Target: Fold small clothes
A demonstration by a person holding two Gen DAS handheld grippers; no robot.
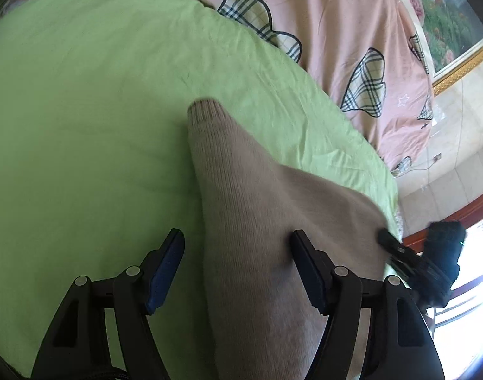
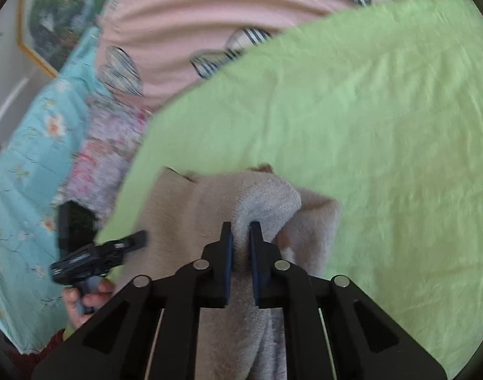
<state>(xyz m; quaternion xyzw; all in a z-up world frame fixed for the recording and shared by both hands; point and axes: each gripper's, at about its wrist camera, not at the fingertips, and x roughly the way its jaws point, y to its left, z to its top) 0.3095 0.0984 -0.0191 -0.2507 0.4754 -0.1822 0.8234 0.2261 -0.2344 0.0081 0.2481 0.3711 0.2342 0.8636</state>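
Note:
A beige knitted garment [image 1: 257,209] lies on the light green sheet [image 1: 83,110], one ribbed sleeve cuff [image 1: 205,109] pointing away from me. My left gripper [image 1: 238,237] is open. The garment runs between its fingers and lies against the right one, and the pads do not press it. My right gripper [image 2: 241,231] is shut on a bunched fold of the same garment [image 2: 266,196]. In the left wrist view its fingers [image 1: 390,242] hold the garment's right edge. A hand [image 2: 89,297] holds the left gripper at the garment's left edge.
The green sheet [image 2: 368,126] covers a bed with a pink quilt [image 1: 336,31] printed with plaid hearts beyond it. A turquoise floral blanket [image 2: 29,158] lies at the left. A framed picture [image 1: 447,25] hangs on the wall. A window [image 1: 475,285] is at the right.

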